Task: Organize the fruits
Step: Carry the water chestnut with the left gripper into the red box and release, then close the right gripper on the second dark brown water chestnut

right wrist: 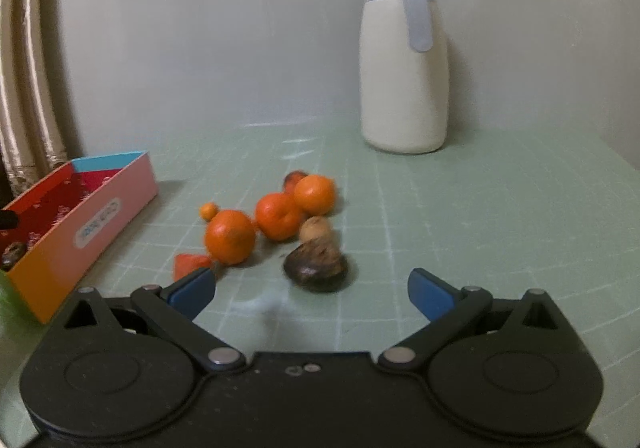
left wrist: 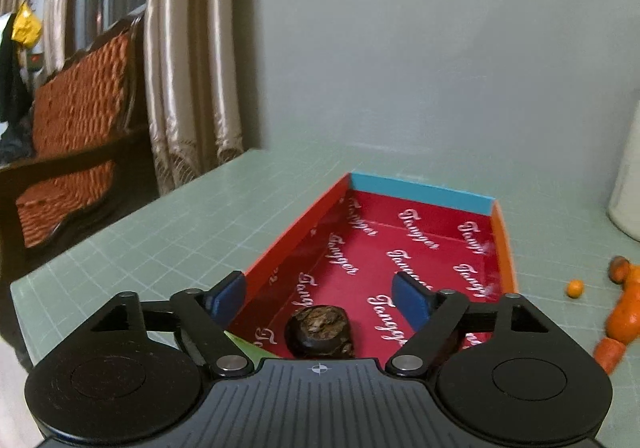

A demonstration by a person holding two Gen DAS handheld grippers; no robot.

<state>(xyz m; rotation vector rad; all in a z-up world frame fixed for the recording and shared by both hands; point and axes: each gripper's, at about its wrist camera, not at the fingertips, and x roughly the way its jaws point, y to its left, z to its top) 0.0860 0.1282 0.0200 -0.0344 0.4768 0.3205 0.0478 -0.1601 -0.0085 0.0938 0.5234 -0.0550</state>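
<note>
In the left wrist view, a dark brown wrinkled fruit lies inside the red-lined box at its near end. My left gripper is open and empty just above it. In the right wrist view, my right gripper is open and empty above the mat, just short of another dark brown fruit. Behind it lie a tan fruit, three oranges, a tiny orange fruit and a reddish piece. The box stands at the left.
A white jug with a grey-blue lid stands at the back of the green grid mat near the wall. Curtains and an orange padded bench lie beyond the table's left edge. Something green shows at the far left.
</note>
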